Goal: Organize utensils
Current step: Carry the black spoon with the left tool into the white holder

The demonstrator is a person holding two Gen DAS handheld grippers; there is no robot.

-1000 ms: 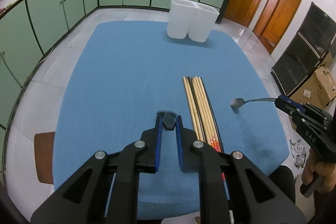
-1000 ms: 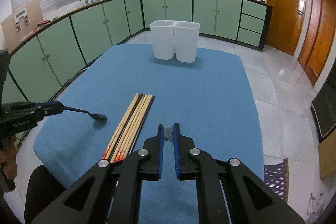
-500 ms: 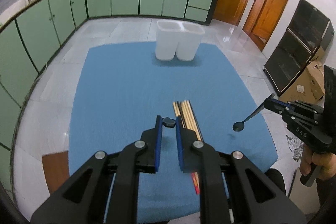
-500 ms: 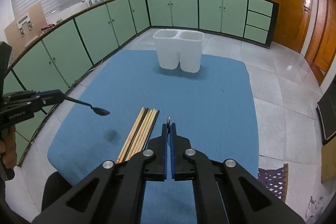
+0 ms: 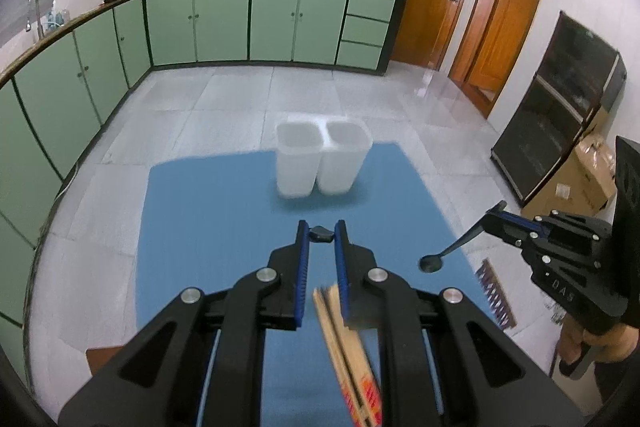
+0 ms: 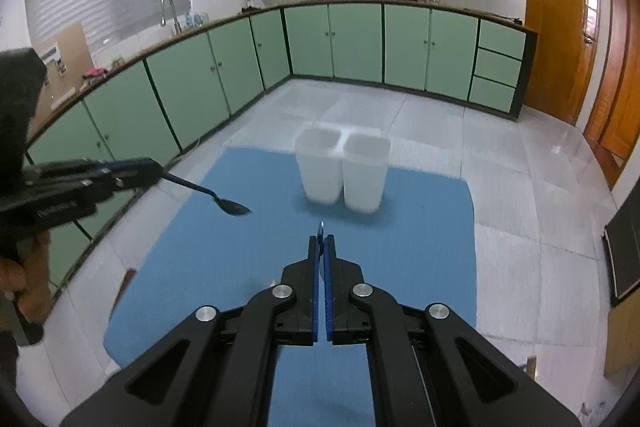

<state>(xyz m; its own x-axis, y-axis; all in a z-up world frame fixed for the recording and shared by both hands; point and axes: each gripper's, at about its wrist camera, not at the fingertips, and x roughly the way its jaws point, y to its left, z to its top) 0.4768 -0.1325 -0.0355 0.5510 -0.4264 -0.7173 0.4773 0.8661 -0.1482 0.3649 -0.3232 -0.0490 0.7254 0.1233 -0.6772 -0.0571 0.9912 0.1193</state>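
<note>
My left gripper (image 5: 321,233) is shut on a dark spoon, whose end shows between the blue pads; in the right wrist view that spoon (image 6: 228,205) sticks out level from the left gripper (image 6: 156,173), bowl forward. My right gripper (image 6: 322,239) is shut on a second spoon's thin handle; in the left wrist view this spoon (image 5: 432,262) hangs bowl down from the right gripper (image 5: 494,217). Both are held high above the blue table (image 5: 208,227). A bundle of wooden chopsticks (image 5: 346,351) lies below the left gripper. Two joined white containers (image 5: 322,163) stand at the far edge.
Pale floor tiles surround the blue table (image 6: 420,227). Green cabinets (image 5: 224,23) line the back and left walls. A dark cabinet (image 5: 560,115) and a cardboard box (image 5: 580,175) stand to the right. A hand (image 6: 24,287) grips the left tool's handle.
Both grippers have risen with their spoons, so the table looks smaller and farther. The right jaws closed tighter on the handle. The chopsticks now lie under the left gripper.
</note>
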